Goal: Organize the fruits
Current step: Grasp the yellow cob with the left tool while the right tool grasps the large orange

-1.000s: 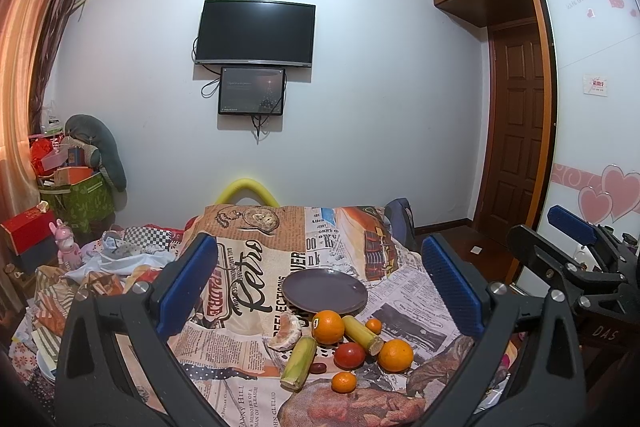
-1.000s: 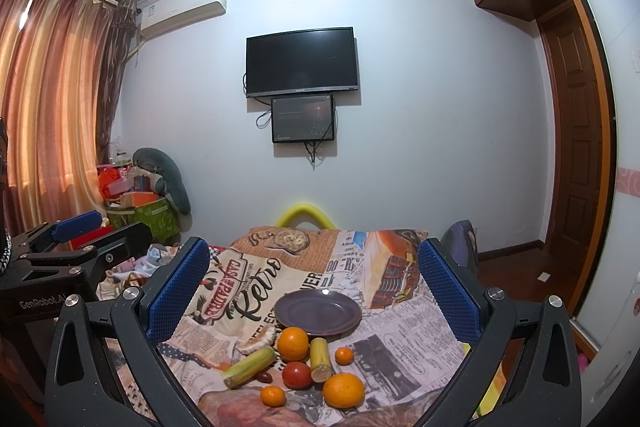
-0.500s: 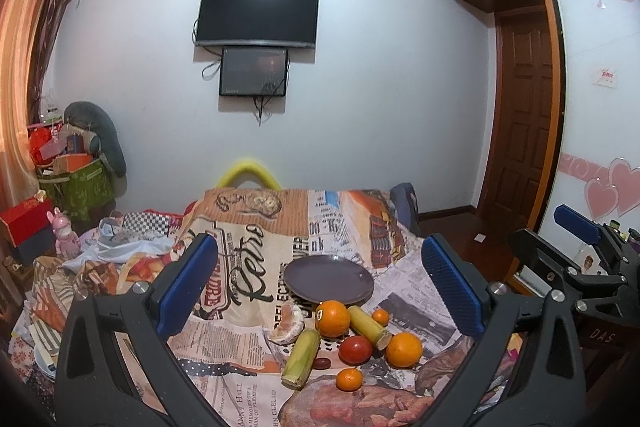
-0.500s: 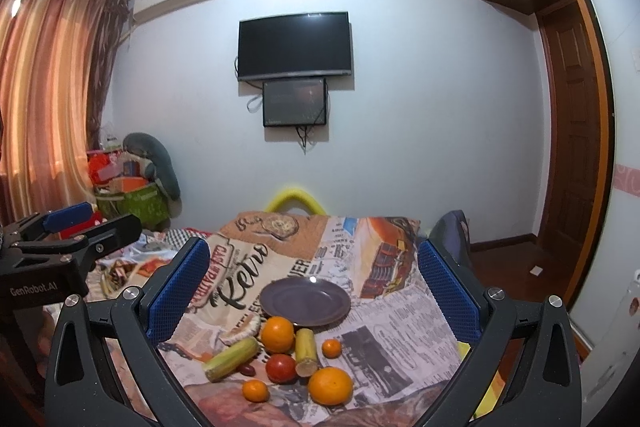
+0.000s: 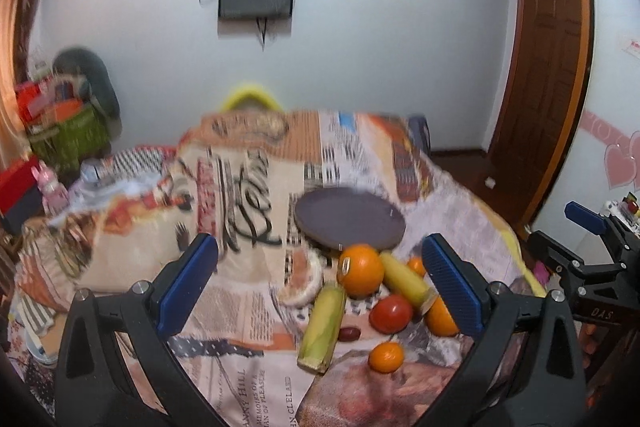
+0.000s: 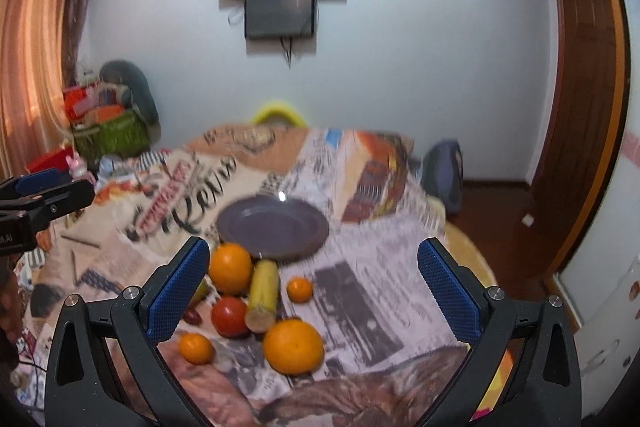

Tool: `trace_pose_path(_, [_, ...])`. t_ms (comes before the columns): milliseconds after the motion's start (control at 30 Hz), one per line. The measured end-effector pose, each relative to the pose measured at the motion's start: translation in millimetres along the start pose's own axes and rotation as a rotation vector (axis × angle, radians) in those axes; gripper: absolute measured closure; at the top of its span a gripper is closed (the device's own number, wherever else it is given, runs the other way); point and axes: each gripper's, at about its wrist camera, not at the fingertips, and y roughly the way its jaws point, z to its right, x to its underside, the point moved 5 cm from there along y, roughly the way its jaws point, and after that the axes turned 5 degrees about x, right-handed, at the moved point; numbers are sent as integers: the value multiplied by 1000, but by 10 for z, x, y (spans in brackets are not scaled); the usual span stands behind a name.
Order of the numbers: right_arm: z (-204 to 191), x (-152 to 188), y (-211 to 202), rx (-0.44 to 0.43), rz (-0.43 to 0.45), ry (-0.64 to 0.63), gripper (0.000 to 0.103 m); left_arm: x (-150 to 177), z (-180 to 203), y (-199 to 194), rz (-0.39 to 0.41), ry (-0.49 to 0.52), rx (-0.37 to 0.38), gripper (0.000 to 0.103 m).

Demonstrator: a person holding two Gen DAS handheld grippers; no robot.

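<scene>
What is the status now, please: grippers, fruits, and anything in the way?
Left gripper open, right gripper open, both empty, above table. Fruits loose on cloth beside plate; plate empty. Large orange nearest right gripper. Nothing blocking.

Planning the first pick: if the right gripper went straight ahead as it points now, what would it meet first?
Probably the purple plate, which lies midway between the open right gripper's fingers and beyond them. The fruit sits lower, so it may pass over; depth is uncertain.

Both wrist views look down-forward over the table (somewhat blurred), sharing the plate (image 5: 349,219) and fruits.
</scene>
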Motion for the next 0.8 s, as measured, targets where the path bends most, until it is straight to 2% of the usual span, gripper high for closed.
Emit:
trace_pose_path(367, [63, 429, 533, -56, -218, -33, 0, 428, -317, 726, -218, -42, -15, 0])
trace_pose_path(500, [27, 581, 735, -92, -296, -23, 0, 578, -301, 882, -286, -34, 1, 13])
trace_pose_path(700, [-48, 751, 864, -160, -369, -12, 0, 751, -257, 1105, -367, -22, 30, 16])
trace_pose_path(800, [-57, 799, 910, -165, -382, 1, 0, 800, -262, 1202, -394, -44, 41, 23])
